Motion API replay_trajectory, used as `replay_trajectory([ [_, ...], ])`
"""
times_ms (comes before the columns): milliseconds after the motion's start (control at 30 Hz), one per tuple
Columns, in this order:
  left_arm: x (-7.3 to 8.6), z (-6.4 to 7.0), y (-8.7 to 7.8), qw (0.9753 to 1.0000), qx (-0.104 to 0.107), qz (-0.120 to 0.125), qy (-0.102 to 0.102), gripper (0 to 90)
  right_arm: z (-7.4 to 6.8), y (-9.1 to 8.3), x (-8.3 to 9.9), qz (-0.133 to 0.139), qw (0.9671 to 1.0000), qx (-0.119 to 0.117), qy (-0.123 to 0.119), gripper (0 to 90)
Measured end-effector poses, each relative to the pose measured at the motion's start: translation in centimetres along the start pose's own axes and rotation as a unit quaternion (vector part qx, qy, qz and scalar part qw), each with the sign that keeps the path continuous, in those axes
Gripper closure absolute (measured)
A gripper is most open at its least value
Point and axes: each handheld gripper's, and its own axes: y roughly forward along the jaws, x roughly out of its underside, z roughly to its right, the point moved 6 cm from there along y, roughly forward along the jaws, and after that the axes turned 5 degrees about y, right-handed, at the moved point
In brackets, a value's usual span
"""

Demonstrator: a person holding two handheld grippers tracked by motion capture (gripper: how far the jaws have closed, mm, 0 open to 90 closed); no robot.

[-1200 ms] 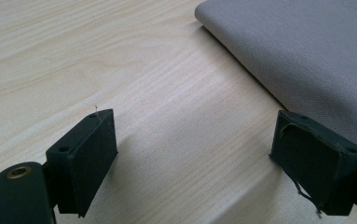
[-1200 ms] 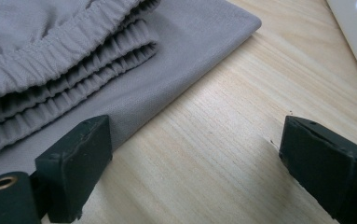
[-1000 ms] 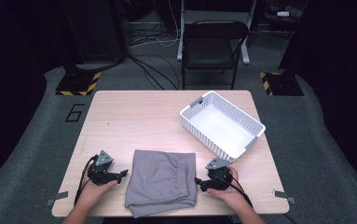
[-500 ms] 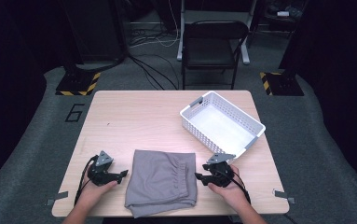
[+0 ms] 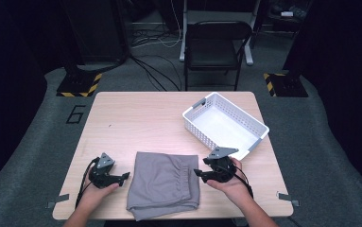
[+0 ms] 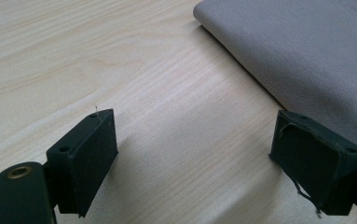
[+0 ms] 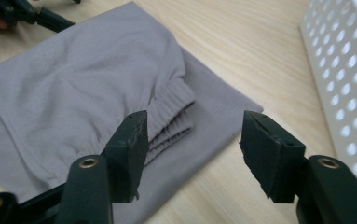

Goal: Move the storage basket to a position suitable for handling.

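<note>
High view: a folded grey garment [image 5: 163, 183] lies near the middle of the table's [image 5: 141, 118] near edge, its lower hem almost at that edge. The left gripper [image 5: 123, 177] rests on the wood just beside the garment's left side, the right gripper [image 5: 198, 173] at its right side, each held in a hand coming in from the near edge. A white perforated basket [image 5: 226, 126] sits toward the table's far right corner, apart from the cloth. Left gripper view: the jaws stand wide apart over bare wood, nothing between them, with the garment's folded edge [image 6: 297, 56] running just beside the right-hand jaw. Right gripper view: the jaws are spread and hold nothing, hovering over the garment's ribbed waistband [image 7: 174, 119]; the basket wall [image 7: 348, 70] stands at the right.
</note>
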Motion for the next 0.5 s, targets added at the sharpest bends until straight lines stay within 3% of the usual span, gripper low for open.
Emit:
replay_trajectory([
  [100,0.0,0.0,0.0,1.0000,0.000,0.000,0.000,14.2,0.3,-0.1,-0.3,-0.006,0.9998,-0.001,0.017,47.9],
  [200,0.0,0.0,0.0,1.0000,0.000,0.000,-0.001,14.2,0.6,-0.3,-0.6,-0.001,1.0000,0.008,0.004,48.3],
  [300,0.0,0.0,0.0,1.0000,0.000,0.001,-0.001,14.2,0.9,-0.7,-0.9,0.003,0.9999,0.012,0.009,47.1],
  [433,0.0,0.0,0.0,1.0000,0.001,0.000,-0.001,14.2,1.6,-1.1,-1.0,0.003,0.9992,0.037,0.010,46.4],
  [500,0.0,0.0,0.0,1.0000,0.001,0.000,-0.001,14.2,1.9,-1.2,-1.1,0.003,0.9991,0.033,0.027,49.7],
])
